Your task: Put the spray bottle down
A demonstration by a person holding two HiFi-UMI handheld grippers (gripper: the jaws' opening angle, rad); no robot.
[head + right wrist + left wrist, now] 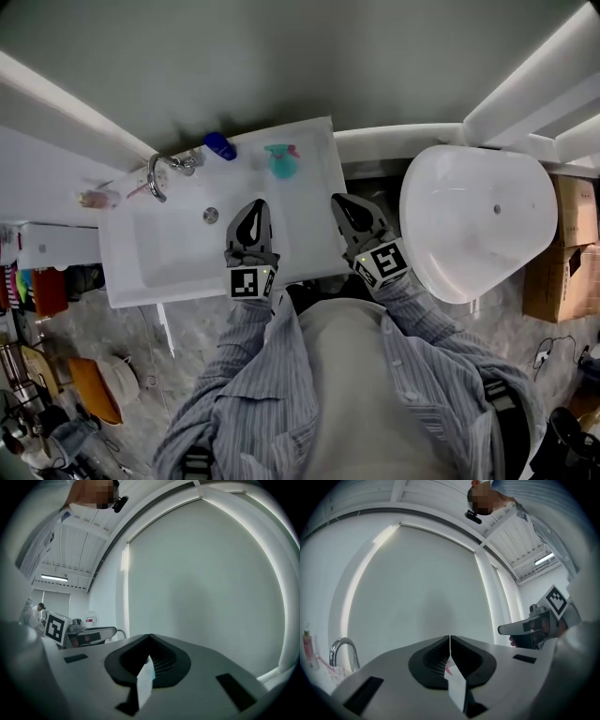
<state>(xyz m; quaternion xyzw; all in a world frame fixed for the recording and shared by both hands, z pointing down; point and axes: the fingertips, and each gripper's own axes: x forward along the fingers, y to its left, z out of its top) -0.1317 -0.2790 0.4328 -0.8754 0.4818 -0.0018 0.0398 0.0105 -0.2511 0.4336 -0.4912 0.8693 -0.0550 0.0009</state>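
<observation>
A teal spray bottle (281, 161) stands on the back ledge of the white sink (169, 272), apart from both grippers. My left gripper (251, 210) hovers over the basin in front of the bottle, shut with nothing between its jaws. In the left gripper view the left gripper (450, 640) has its jaws meeting, facing a plain wall. My right gripper (343, 202) hangs over the sink's right edge, also shut and empty. Its own view shows the right gripper (149, 638) with its tips touching. The bottle shows in neither gripper view.
A blue bottle (220, 145) stands left of the spray bottle, beside the chrome faucet (159, 174). A pink bottle (97, 198) lies at the sink's left. A large white tub (478, 220) stands to the right, with cardboard boxes (562, 253) beyond it.
</observation>
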